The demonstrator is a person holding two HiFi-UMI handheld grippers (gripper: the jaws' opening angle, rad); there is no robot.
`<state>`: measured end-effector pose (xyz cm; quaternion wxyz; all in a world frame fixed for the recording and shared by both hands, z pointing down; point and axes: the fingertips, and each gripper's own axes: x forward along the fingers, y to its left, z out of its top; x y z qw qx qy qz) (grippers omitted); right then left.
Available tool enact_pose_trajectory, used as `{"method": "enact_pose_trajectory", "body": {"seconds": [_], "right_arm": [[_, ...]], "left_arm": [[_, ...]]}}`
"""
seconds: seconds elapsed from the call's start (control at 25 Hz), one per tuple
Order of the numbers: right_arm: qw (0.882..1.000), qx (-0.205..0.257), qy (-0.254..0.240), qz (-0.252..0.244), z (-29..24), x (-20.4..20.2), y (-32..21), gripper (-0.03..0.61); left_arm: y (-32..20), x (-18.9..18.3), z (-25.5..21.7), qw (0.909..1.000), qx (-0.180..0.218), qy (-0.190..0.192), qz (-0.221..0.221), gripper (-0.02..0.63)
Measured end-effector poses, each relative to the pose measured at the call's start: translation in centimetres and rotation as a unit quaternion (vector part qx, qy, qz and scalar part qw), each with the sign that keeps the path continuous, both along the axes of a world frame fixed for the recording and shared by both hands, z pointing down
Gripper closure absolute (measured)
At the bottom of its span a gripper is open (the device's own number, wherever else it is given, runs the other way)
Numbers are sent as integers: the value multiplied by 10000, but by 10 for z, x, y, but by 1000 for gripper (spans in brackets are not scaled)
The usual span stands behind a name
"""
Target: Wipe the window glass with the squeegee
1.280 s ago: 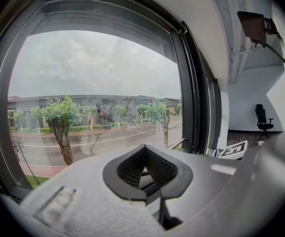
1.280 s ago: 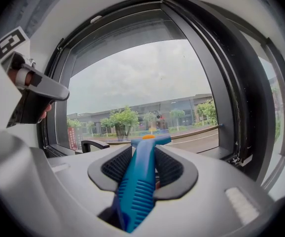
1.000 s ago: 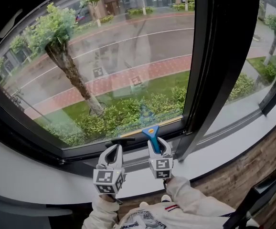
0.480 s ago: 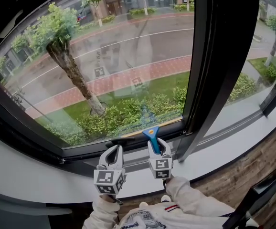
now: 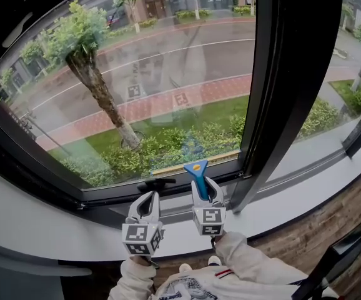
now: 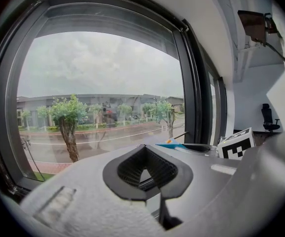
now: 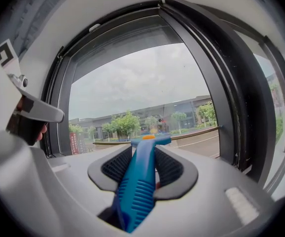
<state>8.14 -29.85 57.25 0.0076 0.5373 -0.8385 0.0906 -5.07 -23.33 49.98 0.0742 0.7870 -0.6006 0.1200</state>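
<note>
The window glass (image 5: 155,86) fills the head view, with a tree and a wet road beyond it. A blue squeegee (image 5: 197,172) with an orange dot at its head stands upright at the pane's bottom edge. My right gripper (image 5: 205,192) is shut on its ribbed handle (image 7: 138,181), and the head points at the glass. My left gripper (image 5: 147,204) sits just left of it, below a black window handle (image 5: 157,184). Its jaws are shut with nothing between them (image 6: 143,169). The squeegee's tip (image 6: 174,144) shows at the right of the left gripper view.
A thick dark mullion (image 5: 280,86) rises right of the squeegee, with a second pane (image 5: 349,61) beyond it. A white sill (image 5: 55,230) runs under the dark frame. A wood surface (image 5: 336,217) lies at the lower right. White sleeves (image 5: 255,270) show at the bottom.
Both grippers have edged slightly up toward the pane's bottom edge, and the squeegee head sits a little higher. Neither grip has changed.
</note>
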Motion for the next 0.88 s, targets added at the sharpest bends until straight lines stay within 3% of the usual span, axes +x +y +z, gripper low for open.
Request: {"method": "enact_pose_trajectory", "body": {"seconds": [0.52,0.88], "right_arm": [[9987,403,-88,-309,-58,-8,15,433],[9970,739,-19,-207,-89,-29,38,433]], "left_arm": [[24,-5,-3,9994,100,-43,-322,614],[38,-60,-8,9983,424,-8,-396,614]]}}
